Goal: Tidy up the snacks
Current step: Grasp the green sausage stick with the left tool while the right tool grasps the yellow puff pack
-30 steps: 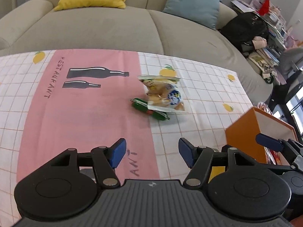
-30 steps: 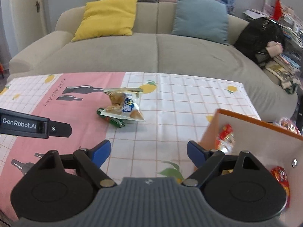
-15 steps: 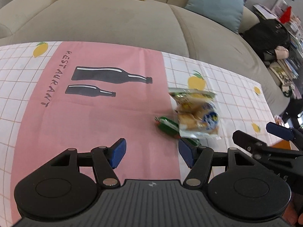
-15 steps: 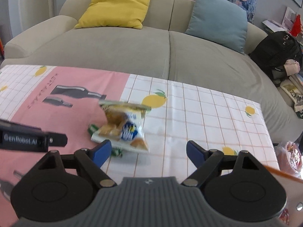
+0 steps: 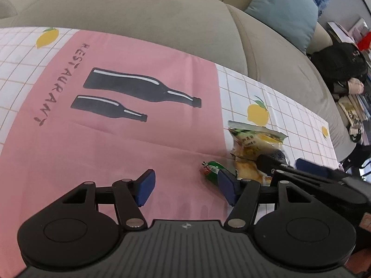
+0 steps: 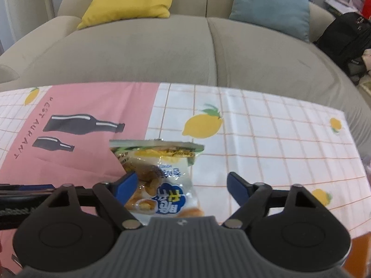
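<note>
Jaws of both grippers gape apart: right gripper [image 6: 180, 186] straddles the snack bag [image 6: 160, 178], left gripper [image 5: 185, 188] beside it.

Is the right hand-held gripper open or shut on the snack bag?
Open. The right hand-held gripper has its blue pads spread wide, with the snack bag lying loose between them on the tablecloth.
</note>
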`<state>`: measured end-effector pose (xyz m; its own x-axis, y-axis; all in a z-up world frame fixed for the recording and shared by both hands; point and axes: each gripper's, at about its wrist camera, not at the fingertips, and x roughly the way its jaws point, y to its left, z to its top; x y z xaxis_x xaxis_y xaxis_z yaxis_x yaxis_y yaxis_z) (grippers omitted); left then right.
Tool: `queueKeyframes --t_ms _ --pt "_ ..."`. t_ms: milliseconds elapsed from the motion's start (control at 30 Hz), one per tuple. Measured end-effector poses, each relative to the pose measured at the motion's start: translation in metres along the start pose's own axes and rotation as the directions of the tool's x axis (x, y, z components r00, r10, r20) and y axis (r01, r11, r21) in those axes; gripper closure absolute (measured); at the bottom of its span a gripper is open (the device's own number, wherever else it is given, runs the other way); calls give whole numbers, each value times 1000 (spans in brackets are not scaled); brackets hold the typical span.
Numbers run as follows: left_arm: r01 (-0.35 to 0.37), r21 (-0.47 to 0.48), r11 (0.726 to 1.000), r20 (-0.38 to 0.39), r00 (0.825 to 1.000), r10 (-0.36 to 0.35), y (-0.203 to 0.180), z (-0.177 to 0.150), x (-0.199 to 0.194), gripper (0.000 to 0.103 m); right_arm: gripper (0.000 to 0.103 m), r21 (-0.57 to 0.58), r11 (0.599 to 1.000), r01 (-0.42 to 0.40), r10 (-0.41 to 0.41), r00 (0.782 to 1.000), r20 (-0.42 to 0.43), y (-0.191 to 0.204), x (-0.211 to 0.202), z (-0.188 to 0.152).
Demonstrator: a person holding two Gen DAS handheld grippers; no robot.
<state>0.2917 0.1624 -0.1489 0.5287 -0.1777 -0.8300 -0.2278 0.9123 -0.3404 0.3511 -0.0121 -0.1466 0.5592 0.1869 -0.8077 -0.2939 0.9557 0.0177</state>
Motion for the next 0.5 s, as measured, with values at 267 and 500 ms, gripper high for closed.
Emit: queueKeyframes --t_ms 267,500 --pt "63 -96 993 -21 998 -66 1 -1 2 30 67 2 1000 -5 5 1000 -16 -9 -3 -9" --pt "68 -156 985 -59 995 -78 -21 -9 11 31 69 -16 1000 14 -15 999 -50 -29 -11 -22"
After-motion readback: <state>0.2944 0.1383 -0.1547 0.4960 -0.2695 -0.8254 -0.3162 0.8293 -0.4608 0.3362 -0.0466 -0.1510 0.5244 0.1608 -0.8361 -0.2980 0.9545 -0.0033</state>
